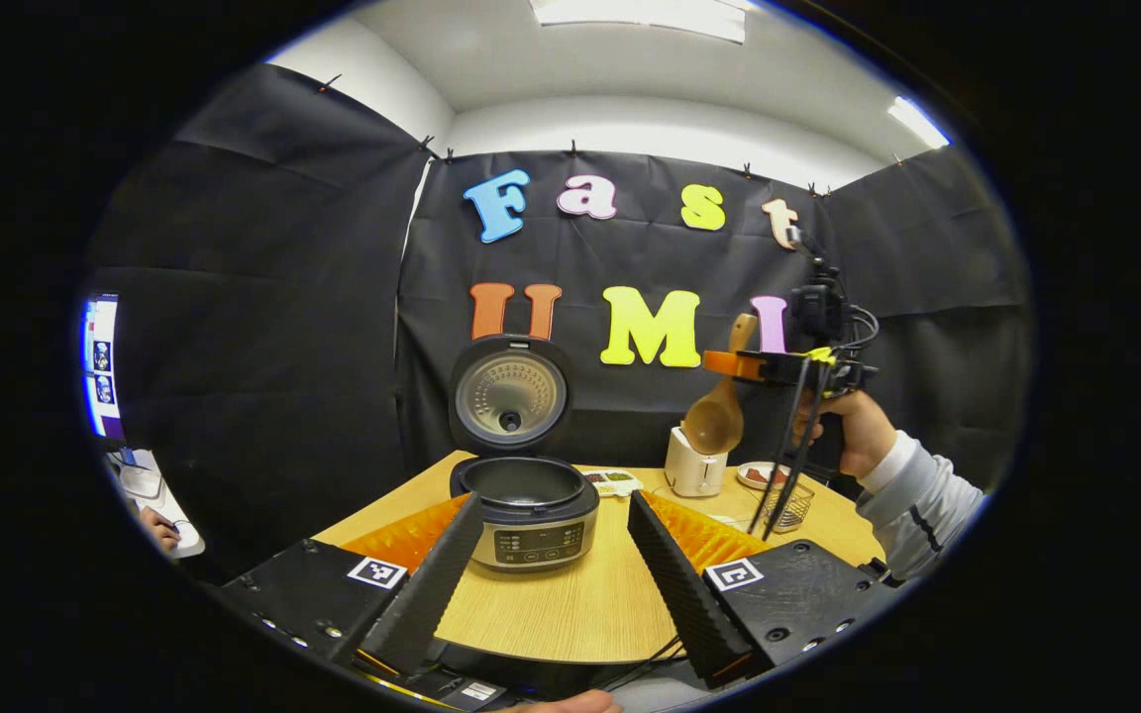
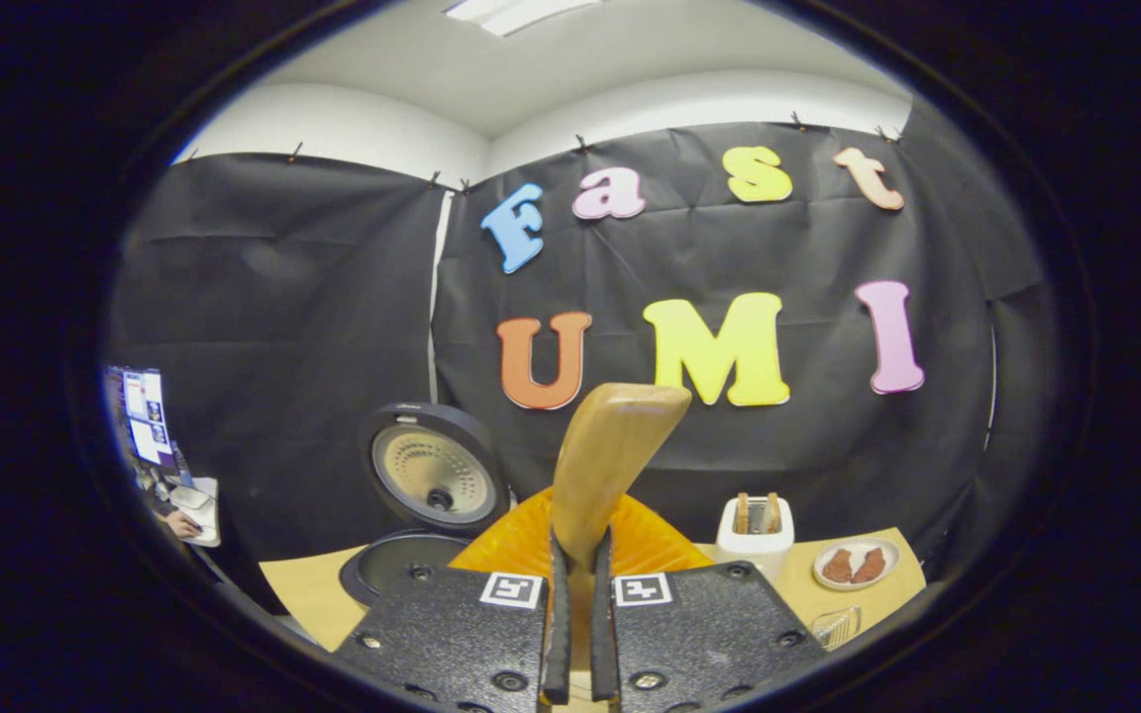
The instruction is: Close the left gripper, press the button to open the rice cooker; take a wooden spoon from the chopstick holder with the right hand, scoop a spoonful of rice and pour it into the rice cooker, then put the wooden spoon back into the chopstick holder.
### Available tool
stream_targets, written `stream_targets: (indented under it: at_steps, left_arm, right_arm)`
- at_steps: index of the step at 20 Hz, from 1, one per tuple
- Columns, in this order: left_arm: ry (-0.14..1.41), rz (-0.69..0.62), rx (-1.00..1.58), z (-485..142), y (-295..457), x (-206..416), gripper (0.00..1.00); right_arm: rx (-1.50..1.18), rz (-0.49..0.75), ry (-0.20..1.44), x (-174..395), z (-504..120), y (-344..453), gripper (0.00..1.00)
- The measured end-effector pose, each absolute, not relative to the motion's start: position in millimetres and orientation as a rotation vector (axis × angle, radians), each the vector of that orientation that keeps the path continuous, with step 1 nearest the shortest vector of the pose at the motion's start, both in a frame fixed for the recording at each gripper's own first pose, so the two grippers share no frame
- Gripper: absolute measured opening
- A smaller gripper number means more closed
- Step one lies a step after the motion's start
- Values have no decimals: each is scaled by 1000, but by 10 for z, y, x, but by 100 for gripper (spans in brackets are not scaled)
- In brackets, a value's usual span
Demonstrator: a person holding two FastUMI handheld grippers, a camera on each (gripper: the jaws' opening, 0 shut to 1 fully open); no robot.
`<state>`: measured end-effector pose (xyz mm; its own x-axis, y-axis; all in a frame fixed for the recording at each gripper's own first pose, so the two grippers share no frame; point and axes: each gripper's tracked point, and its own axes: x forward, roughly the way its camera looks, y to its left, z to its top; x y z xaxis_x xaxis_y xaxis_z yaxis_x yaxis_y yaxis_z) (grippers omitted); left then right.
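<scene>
Between the fingers of the right tongs (image 2: 572,634) stands the wooden spoon (image 2: 605,465), its handle pinched by both of them and rising up out of the narrow gap toward the booth's wall in the right gripper view. Seen from the left gripper view, those same right tongs (image 1: 764,366) are raised well above the far right part of the worktop (image 1: 570,604), carried by a hand (image 1: 853,431) in a pale sleeve (image 1: 917,500), and the wooden spoon (image 1: 719,411) hangs from them with its bowl downward, just above the toaster. The left tongs (image 1: 556,564) are released, their two fingers spread wide apart low over the near edge of the worktop, with the rice cooker (image 1: 531,510) standing between them farther off. The rice cooker sits near the middle of the worktop toward its left side, its lid (image 1: 511,396) swung upright and the dark inner pot (image 1: 523,482) exposed; what the pot holds cannot be told. Behind the cooker lies a small tray (image 1: 612,482) with dark contents. A white toaster (image 1: 694,467) stands toward the far edge, right of the cooker, with two slices standing in its slots in the right gripper view. Right of it a small plate (image 1: 757,475) carries reddish pieces, and a wire chopstick holder (image 1: 790,505) stands near the right edge, below the raised right tongs.
</scene>
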<state>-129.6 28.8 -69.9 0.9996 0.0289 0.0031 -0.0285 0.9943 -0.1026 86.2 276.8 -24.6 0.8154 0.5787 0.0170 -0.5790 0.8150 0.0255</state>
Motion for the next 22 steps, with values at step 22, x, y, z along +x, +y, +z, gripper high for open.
stream_targets:
  at_steps: [22]
  left_arm:
    - [2, 4, -41, -824, -243, -597, 94]
  right_arm:
    - [126, 173, 49, 1796, -1028, 301, 14]
